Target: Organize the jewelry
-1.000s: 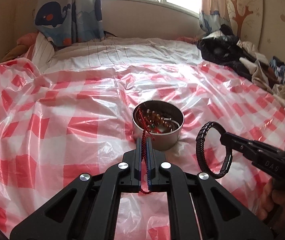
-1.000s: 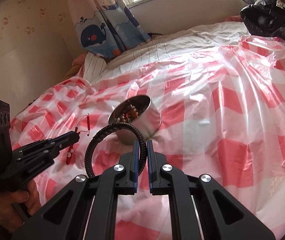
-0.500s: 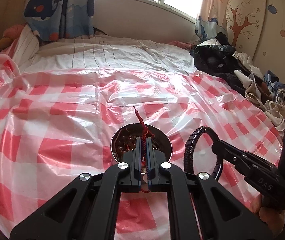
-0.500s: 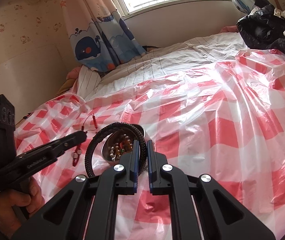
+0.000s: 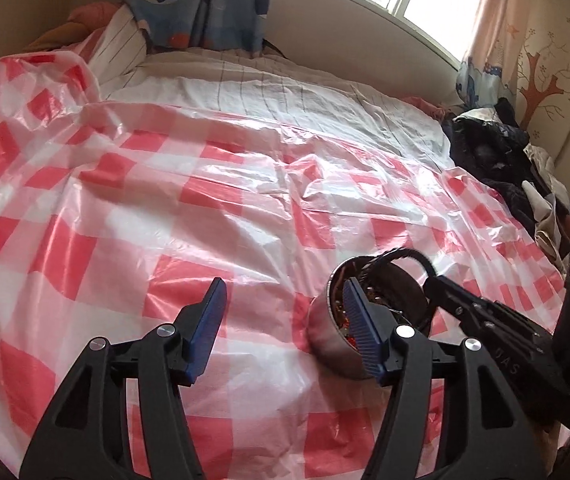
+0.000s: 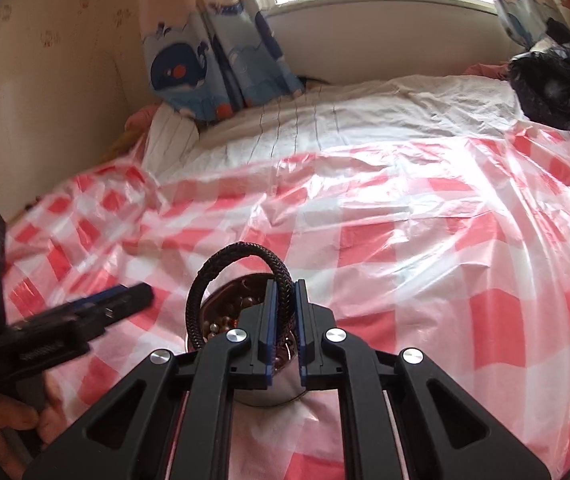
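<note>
While the right view alone shows beads inside the tin, the left tool, its jaws opening and empty, no longer pinches the red cord, and the right tool clamps the bracelet upright over the tin, looping toward eleven o'clock.

A glossy, crinkled plastic sheet covers the bed. On it sits a shiny metal tin; above the tin, a matt braided bracelet.
</note>
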Tool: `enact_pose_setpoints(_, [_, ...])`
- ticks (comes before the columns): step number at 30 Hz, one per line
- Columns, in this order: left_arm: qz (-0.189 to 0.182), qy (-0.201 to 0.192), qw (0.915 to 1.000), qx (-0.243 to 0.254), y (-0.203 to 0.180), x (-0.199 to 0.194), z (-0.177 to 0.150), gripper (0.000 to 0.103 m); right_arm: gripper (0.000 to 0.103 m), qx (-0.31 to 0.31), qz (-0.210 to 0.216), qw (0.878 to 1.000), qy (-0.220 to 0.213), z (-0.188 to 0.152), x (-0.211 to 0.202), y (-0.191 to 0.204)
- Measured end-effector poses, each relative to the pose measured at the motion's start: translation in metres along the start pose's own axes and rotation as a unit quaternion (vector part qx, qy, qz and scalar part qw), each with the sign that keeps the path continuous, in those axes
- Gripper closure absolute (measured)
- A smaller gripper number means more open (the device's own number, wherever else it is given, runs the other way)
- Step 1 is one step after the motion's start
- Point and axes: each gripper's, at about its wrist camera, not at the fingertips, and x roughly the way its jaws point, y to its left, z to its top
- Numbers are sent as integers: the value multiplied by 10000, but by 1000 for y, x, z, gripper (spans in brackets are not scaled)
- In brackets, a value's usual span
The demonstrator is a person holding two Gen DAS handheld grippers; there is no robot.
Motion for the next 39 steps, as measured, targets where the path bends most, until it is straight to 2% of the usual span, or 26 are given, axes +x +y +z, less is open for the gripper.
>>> enact_pose_setpoints(2, [-1,24,10000,-37,2,0,-2,46,79,-40,-33,9998,205,-4,10,1])
enact_pose_setpoints(9, [131,129,9998,115,-3,-6,-22,38,67,161,-112,9998,-69,-15,-19,-11])
enact_pose_setpoints(13, [457,171,9980,413,-12,-16,-42,32,55,215,-161,9996,62,-36,-36,-15])
enact_pose_setpoints(15, [671,164,9959,592,-18,-24,-51,27,54,212,-247,9993,177,-52,-47,-17])
enact_pose_setpoints(17, [889,132,9929,773,-22,-32,-61,18,47,159,-427,9986,254,-67,-59,-17])
enact_pose_setpoints(22, [1296,104,9865,999,-24,-59,-89,9,43,262,-528,9968,533,-96,-70,-20])
enact_pose_setpoints(26, [1305,292,9872,872,-16,-71,-115,8,31,-97,-636,9955,696,-114,-67,0])
enact_pose_setpoints(28, [1332,355,9869,842,-16,-73,-124,8,30,-251,-740,9944,710,-120,-66,8])
enact_pose_setpoints(33, [1246,341,9869,962,-24,-80,-139,8,25,-147,-726,9948,701,-133,-76,11])
enact_pose_setpoints(36, [1184,469,9871,966,-26,-77,-149,8,22,-238,-801,9945,634,-143,-83,17])
enact_pose_setpoints(39, [1205,388,9871,976,-26,-76,-151,8,21,-261,-844,9945,562,-147,-86,19])
